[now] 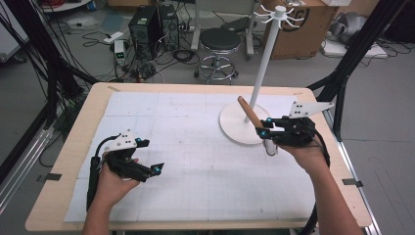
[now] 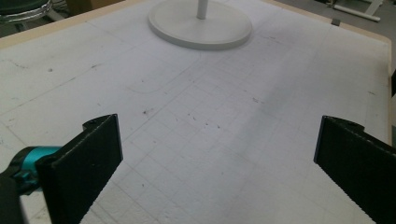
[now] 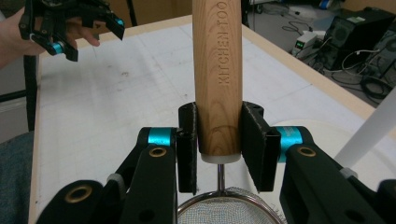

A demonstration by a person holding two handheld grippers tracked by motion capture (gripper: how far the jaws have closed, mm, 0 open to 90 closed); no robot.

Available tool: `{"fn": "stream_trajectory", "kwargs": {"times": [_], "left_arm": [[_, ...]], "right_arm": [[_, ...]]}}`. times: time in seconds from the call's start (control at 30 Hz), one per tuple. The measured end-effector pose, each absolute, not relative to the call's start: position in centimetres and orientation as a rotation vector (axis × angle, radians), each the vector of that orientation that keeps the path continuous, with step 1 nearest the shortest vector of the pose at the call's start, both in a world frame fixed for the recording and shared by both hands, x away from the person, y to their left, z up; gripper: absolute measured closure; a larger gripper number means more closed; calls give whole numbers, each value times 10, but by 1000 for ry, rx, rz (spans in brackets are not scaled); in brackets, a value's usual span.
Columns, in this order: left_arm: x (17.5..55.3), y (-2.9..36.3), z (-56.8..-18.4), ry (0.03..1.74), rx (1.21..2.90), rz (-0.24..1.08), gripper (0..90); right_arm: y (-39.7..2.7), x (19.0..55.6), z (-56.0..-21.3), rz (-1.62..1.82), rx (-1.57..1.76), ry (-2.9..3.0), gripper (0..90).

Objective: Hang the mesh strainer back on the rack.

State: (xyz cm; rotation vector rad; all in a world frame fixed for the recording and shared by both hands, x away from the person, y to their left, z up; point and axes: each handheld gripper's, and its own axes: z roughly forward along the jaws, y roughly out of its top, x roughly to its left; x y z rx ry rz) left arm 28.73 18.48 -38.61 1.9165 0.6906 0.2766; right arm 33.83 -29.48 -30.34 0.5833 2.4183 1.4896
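Table (image 1: pixel 73 147): pale wood rim, a white gridded mat (image 1: pixel 186 161) covering most of the top.

Stand (image 1: pixel 244 128): white round base at the mat's far right, a thin white pole rising from it to a ring of hooks at the top. In the left gripper view the base (image 2: pixel 177 28) lies far ahead across bare mat.

Right gripper (image 1: pixel 266 131): near the stand's base, on its right side, held above the mat. Its jaws are clamped on the wooden handle of a strainer (image 3: pixel 217 84).

Left gripper (image 1: pixel 154 169): low over the mat's left part, well apart from the stand. In its own view the jaws stand wide apart with nothing between them. The right gripper view shows it (image 3: pixel 88 32) far off at the upper left, with the hand behind it.

Strainer: the handle slants up and away from the jaws toward the pole in the high view (image 1: pixel 248 113). Right gripper view: pads press on both sides of the handle's lower end, just above a white collar; a metal stem and a round wire-mesh bowl hang below the jaws. The mesh is clear there; in the high view it is barely made out.

Writing: "KITCHEN TOO" stamped along the handle, the rest cut off by the frame.
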Motion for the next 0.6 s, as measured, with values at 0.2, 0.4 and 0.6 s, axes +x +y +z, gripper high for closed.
{"fn": "stream_trajectory", "kwargs": {"times": [0.2, 0.4, 0.6], "left_arm": [[288, 186, -387, 681, 1909, 266, 17], [288, 187, -386, 675, 1896, 261, 16], [288, 189, -386, 676, 1893, 261, 16]], "right_arm": [[-306, 342, -288, 1539, 544, 2378, 687], [-317, 348, -271, 1570, 519, 2341, 687], [-329, 351, -249, 1554, 502, 2322, 687]]}}
